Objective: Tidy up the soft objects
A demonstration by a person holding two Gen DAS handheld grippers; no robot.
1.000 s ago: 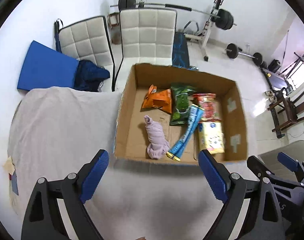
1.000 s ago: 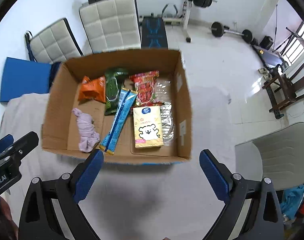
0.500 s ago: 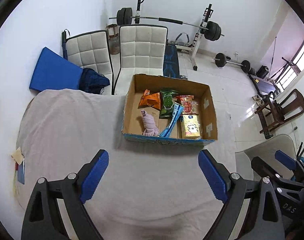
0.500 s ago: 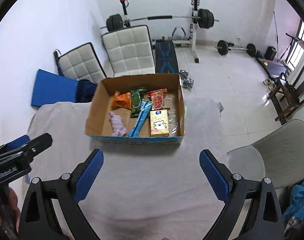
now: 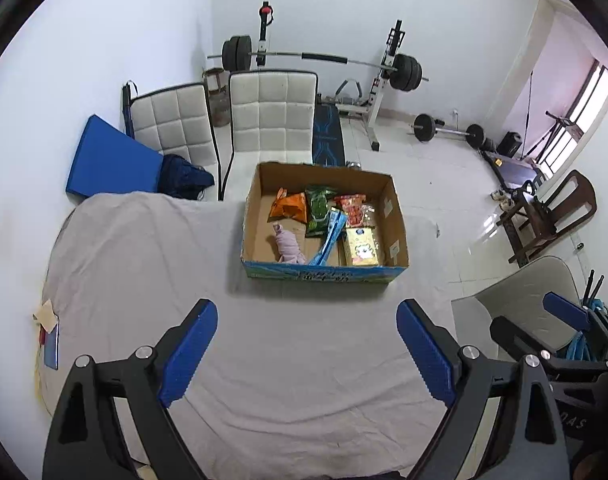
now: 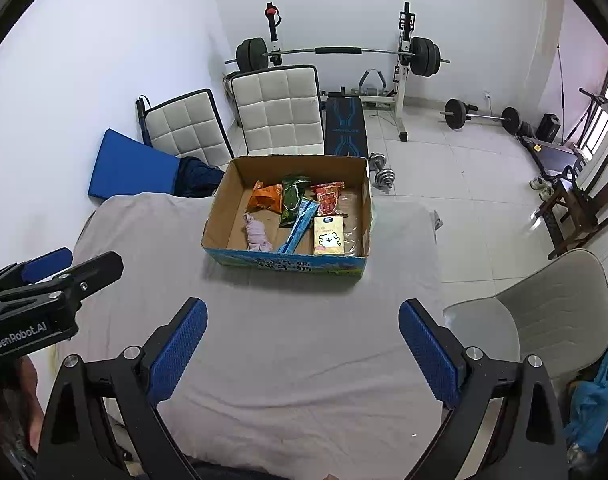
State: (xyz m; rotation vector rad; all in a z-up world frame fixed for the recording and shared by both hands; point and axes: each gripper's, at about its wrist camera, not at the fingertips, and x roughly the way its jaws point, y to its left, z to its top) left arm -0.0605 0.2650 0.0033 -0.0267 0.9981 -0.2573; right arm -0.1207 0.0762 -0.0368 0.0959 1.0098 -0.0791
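Both grippers hover spread wide, empty: left gripper, right gripper. Cardboard box sits well ahead of the fingers (pink cloth lying lengthwise, nearer the left).

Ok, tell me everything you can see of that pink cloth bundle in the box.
The pink cloth bundle is pale pinkish-lilac soft fabric, scrunched into a lumpy roll with a knotted-looking end pointing away. It lies flat on the floor of the cardboard box, in its near-left part, left of the blue packet and nearer than the orange bag. Neither gripper touches it.
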